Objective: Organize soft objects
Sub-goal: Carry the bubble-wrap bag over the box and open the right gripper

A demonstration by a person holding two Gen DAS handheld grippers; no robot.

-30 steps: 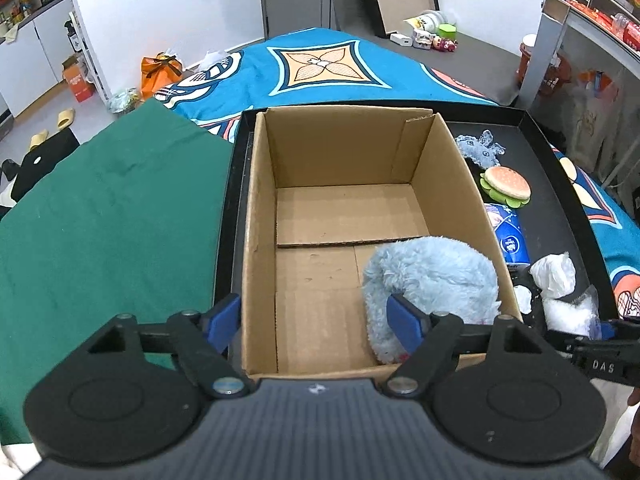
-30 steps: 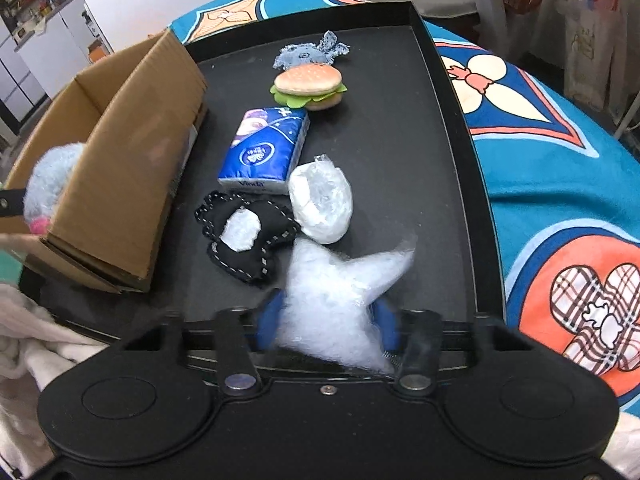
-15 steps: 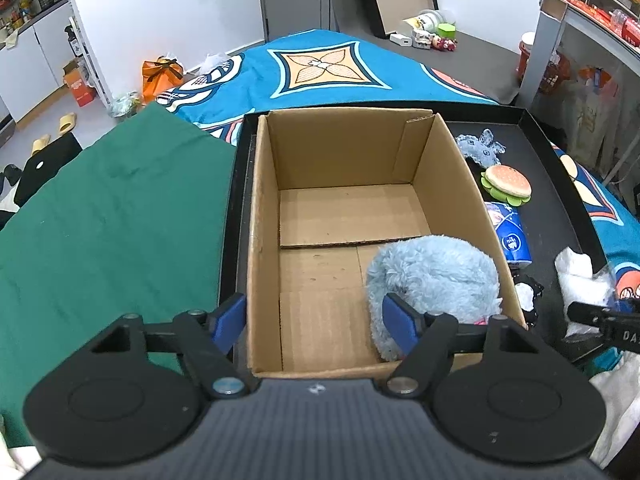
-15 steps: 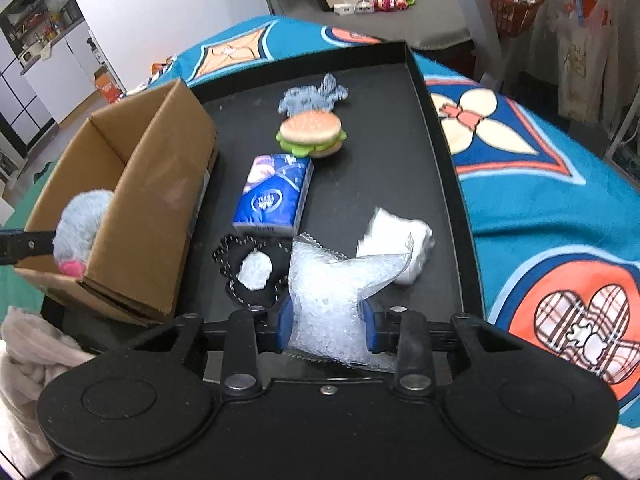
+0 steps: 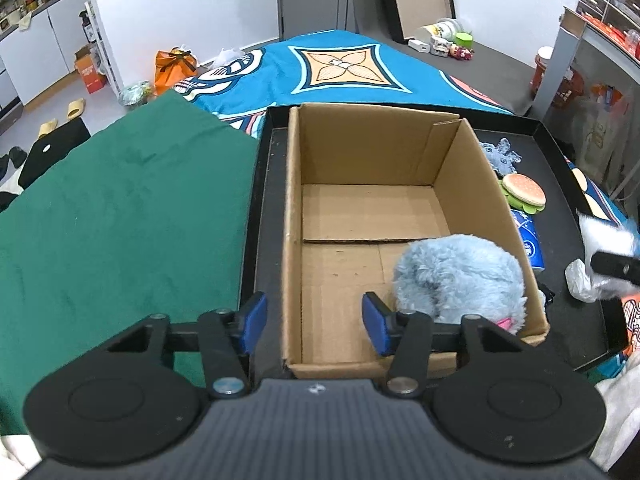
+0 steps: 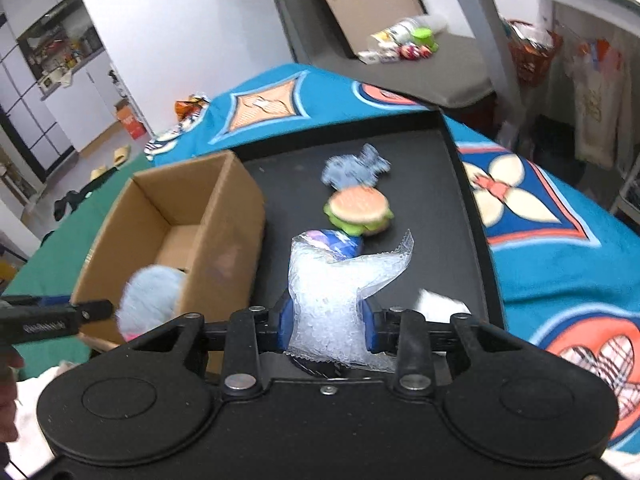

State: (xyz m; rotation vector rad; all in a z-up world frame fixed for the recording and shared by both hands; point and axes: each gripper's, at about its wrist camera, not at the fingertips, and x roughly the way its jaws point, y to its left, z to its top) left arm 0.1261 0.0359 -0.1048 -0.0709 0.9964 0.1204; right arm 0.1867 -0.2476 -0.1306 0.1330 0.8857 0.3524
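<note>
Teal rug (image 5: 344, 68) under everything, green cloth (image 5: 120, 208) to its left. Black tray (image 6: 460, 184) sits on the rug. Cardboard box (image 5: 372, 156) stands open in the tray's left part; blue plush (image 5: 460, 276) lies inside at the near right corner. Left gripper (image 5: 316, 316) hangs over the box's near left corner, jaws closing, only the box's left wall between them, pads not on it. Right gripper (image 6: 326, 322) pinches a bubble-wrap bag (image 6: 336, 300), lifted clear of the tray. Loose on the tray right of the box: burger toy (image 6: 358, 210), blue knit piece (image 6: 356, 168) behind it, tissue pack (image 5: 528, 240), white wad (image 6: 440, 306).
</note>
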